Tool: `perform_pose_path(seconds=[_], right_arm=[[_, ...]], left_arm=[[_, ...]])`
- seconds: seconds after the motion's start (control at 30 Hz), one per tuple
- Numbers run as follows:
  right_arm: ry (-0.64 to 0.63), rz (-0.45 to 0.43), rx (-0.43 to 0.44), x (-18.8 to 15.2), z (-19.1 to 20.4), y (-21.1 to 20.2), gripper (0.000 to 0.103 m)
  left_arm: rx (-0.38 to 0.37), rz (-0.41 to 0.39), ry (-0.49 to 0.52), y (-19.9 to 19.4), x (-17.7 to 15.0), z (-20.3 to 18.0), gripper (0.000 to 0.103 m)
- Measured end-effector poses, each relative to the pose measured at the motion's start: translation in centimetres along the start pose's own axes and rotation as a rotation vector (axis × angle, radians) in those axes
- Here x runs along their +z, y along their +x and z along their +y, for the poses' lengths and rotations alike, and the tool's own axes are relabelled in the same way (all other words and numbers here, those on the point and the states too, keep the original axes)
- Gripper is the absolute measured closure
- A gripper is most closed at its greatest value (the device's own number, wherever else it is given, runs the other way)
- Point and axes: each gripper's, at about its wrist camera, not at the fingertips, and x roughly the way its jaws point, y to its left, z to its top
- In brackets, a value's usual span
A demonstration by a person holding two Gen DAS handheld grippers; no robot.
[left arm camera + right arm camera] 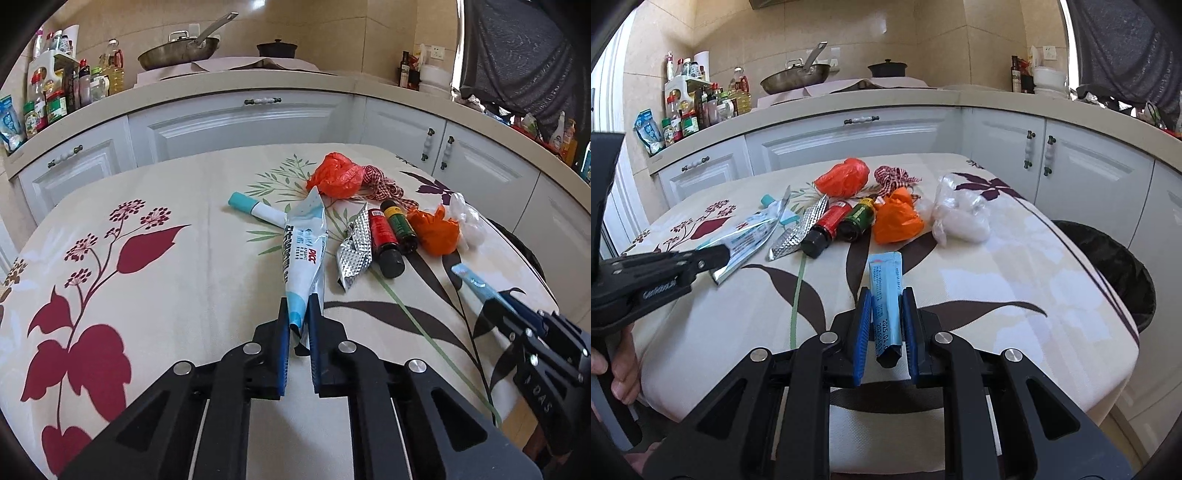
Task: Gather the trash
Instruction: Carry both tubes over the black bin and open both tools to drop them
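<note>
My left gripper (pixel 298 308) is shut on a white and blue plastic wrapper (pixel 304 247), held just above the table; it also shows in the right wrist view (pixel 750 236). My right gripper (pixel 886 299) is shut on a light blue tube (pixel 884 291), seen from the left wrist view (pixel 476 284) too. More trash lies in a pile on the table: a silver blister pack (pixel 354 254), two small dark bottles (pixel 391 236), two crumpled orange bags (pixel 897 218), a clear plastic bag (pixel 960 214), a checked ribbon (pixel 895 175) and a teal-capped tube (pixel 255 208).
The table has a flowered cloth (pixel 129 258). A bin with a black liner (pixel 1115 266) stands at the table's right edge. White cabinets (pixel 240 125) and a counter with bottles, a pan and a pot run behind the table.
</note>
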Motion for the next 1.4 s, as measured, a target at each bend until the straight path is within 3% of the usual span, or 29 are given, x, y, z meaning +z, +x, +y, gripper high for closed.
perform_pose_path(seconds=[0.27,0.47,1.03,1.4], right_arm=[[0.017,-0.042,-0.043,1.0,-1.8,-0.9,0.086],[0.049,-0.075,-0.106,1.9,-4.9,-1.8,0.086],[0.143,-0.143,-0.333,4.2,-17.7,-3.1,0.086],[0.183,-0.150,-0.403,4.9,-23.4,-1.9,0.086]], left_arm=[[-0.001,-0.056,0.009,-2.0,0.7,-1.0,0.093],[-0.042,-0.080,0.052,-2.3,1.7,-3.8,0.093],[-0.245,-0.092,0.173,0.7,5.4,-15.8,0.093],[-0.302,-0.101,0.256,3.4,6.8,-23.6,0.093]])
